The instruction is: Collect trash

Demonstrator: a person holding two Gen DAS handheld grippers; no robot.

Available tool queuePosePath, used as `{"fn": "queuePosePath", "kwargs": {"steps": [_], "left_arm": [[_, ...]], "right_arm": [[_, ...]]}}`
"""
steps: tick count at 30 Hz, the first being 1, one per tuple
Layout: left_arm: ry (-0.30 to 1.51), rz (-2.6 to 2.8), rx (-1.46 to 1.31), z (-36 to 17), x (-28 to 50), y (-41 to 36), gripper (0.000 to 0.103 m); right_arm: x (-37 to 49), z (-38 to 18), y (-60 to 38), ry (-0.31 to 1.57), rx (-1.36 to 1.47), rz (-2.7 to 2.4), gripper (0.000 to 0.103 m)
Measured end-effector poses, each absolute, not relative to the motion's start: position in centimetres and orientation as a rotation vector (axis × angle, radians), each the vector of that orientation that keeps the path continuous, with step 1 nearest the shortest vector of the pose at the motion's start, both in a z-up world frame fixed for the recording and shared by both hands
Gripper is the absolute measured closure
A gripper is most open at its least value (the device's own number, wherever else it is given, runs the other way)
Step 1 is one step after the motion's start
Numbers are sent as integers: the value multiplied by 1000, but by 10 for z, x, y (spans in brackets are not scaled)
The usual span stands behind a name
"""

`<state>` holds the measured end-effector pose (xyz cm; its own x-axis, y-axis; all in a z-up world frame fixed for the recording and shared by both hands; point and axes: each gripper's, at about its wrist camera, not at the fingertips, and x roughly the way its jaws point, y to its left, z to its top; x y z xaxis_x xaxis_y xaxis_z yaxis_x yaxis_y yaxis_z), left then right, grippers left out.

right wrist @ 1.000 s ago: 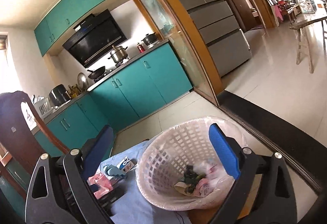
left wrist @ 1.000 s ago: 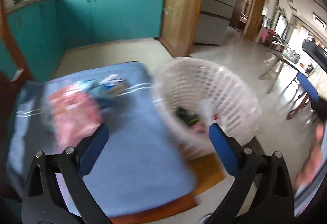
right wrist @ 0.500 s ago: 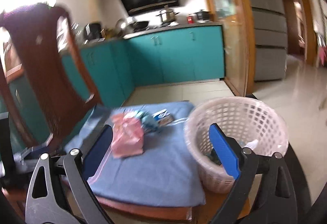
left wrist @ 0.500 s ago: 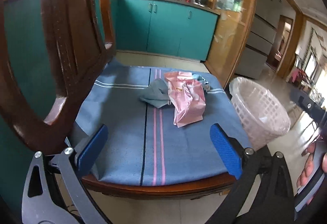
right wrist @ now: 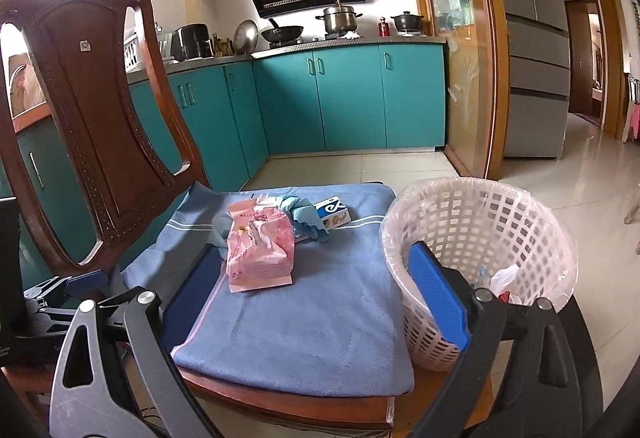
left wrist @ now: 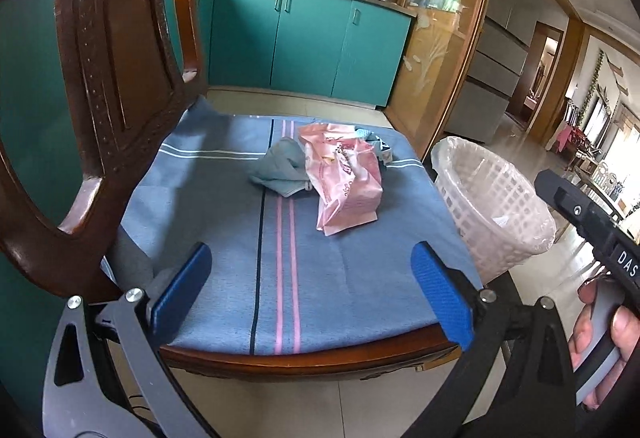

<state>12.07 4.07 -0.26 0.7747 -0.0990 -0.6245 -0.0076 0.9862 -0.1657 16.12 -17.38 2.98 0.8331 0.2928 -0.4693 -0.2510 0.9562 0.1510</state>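
Both claws open, empty. Pink bag (right wrist: 259, 248) lies on the chair cushion (right wrist: 320, 302), long axis toward you, at 11 o'clock from your right claw (right wrist: 316, 302). Bin (right wrist: 480, 238) at 2 o'clock. Right looks nearer.

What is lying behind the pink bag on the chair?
Behind the pink bag lie a crumpled blue-grey cloth and a small blue-and-white carton. The bag covers part of the cloth, so anything beneath there cannot be seen.
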Motion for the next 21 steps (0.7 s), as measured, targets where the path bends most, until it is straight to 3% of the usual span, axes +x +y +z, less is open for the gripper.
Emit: {"fn": "queuePosePath", "kwargs": {"steps": [21], "left_arm": [[705,-61,-136,-9,126,32,4]], "right_arm": [[160,30,-179,512,89,284,10]]}}
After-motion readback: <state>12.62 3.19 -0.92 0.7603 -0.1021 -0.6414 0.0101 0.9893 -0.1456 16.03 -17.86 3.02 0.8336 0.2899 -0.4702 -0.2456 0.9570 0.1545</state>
